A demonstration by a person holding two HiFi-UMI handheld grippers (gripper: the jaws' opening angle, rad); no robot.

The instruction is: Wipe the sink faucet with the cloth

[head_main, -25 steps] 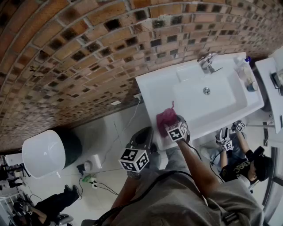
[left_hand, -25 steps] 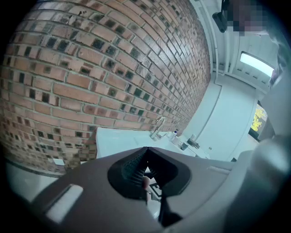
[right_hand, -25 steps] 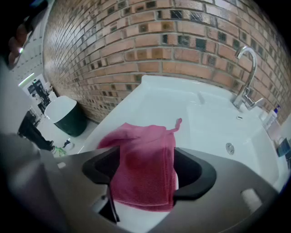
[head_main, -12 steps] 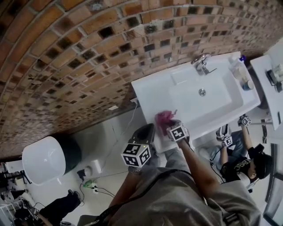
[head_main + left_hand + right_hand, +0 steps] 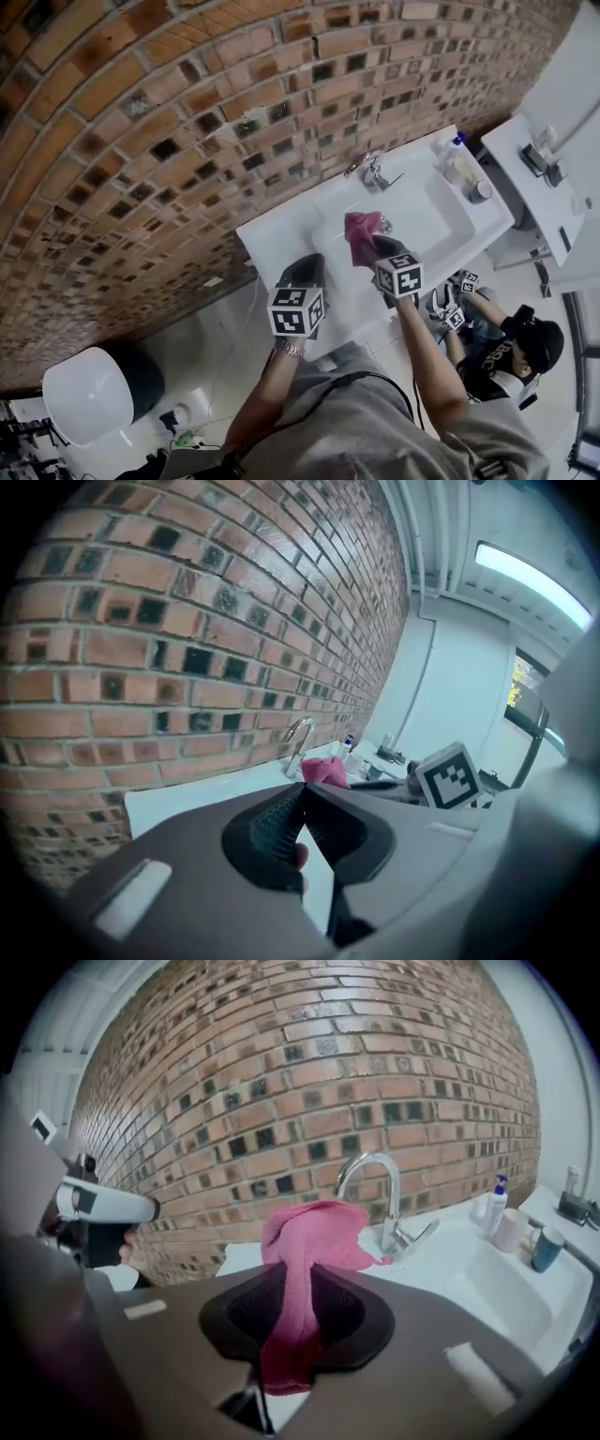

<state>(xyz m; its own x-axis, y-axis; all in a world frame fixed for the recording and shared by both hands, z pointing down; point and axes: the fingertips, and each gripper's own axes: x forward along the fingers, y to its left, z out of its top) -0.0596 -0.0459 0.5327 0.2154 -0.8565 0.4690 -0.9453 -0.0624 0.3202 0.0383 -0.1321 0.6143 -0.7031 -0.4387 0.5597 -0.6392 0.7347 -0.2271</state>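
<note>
The right gripper (image 5: 302,1279) is clamped on a soft pink cloth (image 5: 305,1241), its jaws pressed together with the fabric pinched in a fold between them. The left gripper (image 5: 300,794) has its jaws together on nothing and hangs over the near rim of the white ceramic sink (image 5: 272,234).

The cloth looks light and limp. A loose bunch stands up past the jaw tips and a tail droops below them, so it will sag and fold where it is not backed. The grip sits about mid-cloth, which seems right: the front bunch is the part to press against the metal, and a hold nearer an edge would likely let it slip free. The curved chrome faucet (image 5: 380,1190) is rigid, fixed and smooth, probably slick, so the cloth should slide on it easily. The cloth is held over the basin, just in front of the faucet.

Whether the fabric already touches the faucet I cannot tell: in the right gripper view the bunch overlaps the foot of the spout. The tail's end vanishes under the gripper body. In the head view the cloth covers the drain. In the left gripper view the faucet is small and partly behind the cloth.
</note>
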